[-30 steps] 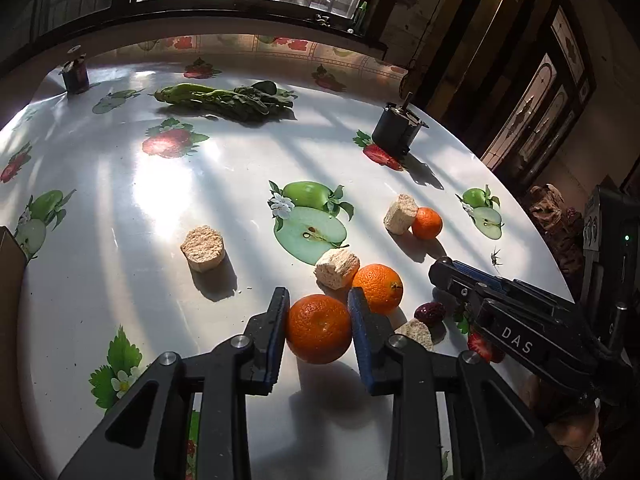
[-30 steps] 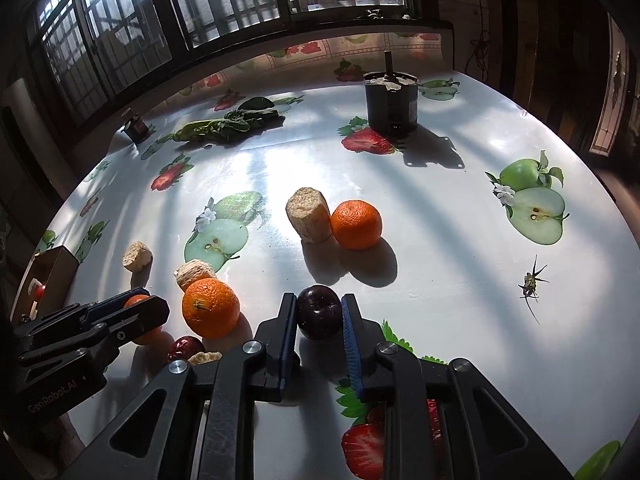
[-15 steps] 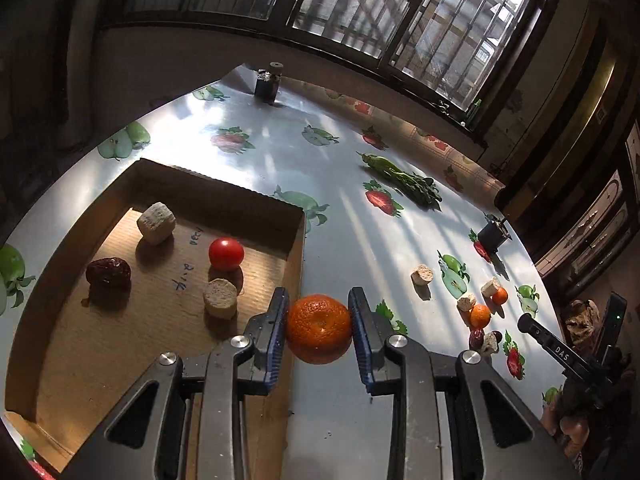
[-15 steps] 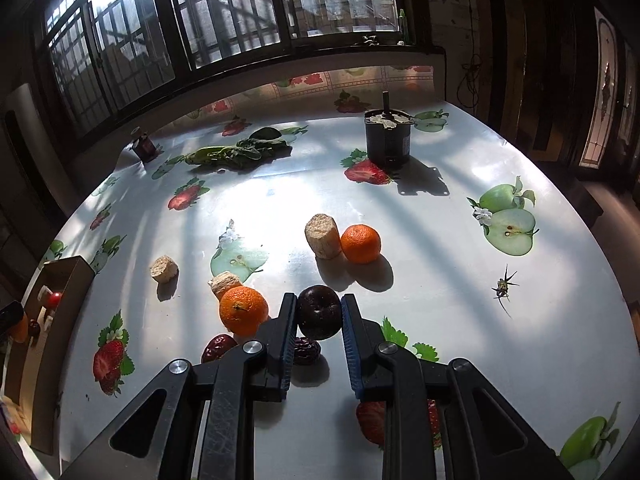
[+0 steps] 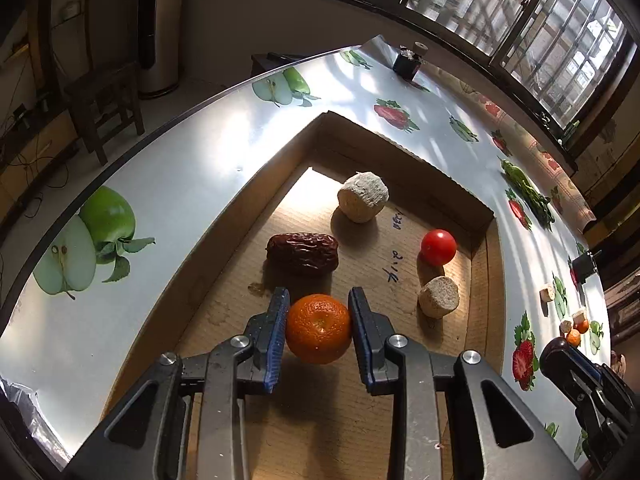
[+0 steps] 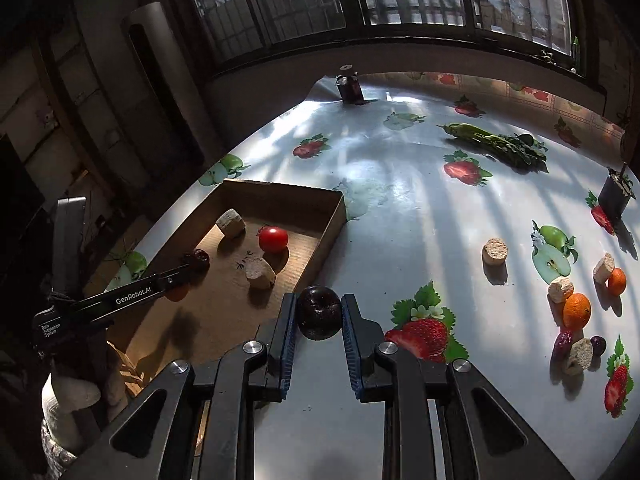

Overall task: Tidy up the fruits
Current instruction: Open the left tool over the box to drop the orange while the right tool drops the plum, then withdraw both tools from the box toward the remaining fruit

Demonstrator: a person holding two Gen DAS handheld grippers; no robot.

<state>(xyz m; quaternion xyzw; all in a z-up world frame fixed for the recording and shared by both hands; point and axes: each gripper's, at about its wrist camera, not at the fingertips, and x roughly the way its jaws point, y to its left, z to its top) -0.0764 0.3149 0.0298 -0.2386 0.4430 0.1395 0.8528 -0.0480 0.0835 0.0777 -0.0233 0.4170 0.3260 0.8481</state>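
Note:
My left gripper (image 5: 319, 312) is shut on an orange (image 5: 319, 329) and holds it over the floor of the cardboard box (image 5: 400, 148). In the box lie a dried red date (image 5: 303, 253), a cherry tomato (image 5: 438, 247) and two pale corn-cob pieces (image 5: 363, 196) (image 5: 439, 301). My right gripper (image 6: 319, 320) is shut on a dark plum (image 6: 319, 317), held above the table just right of the box's (image 6: 332, 236) near corner. The left gripper (image 6: 176, 280) shows in the right wrist view, inside the box.
On the fruit-print tablecloth at the right lie two oranges (image 6: 576, 311) (image 6: 616, 281), several corn-cob pieces (image 6: 495, 248), a date (image 6: 562, 345) and a small dark fruit (image 6: 598, 345). Green vegetables (image 6: 496, 144) and two dark jars (image 6: 351, 87) (image 6: 616, 196) stand farther back.
My left gripper has carried the orange from the box's rim to low over the box floor. My right gripper has swung the plum left, from the fruit pile to beside the box.

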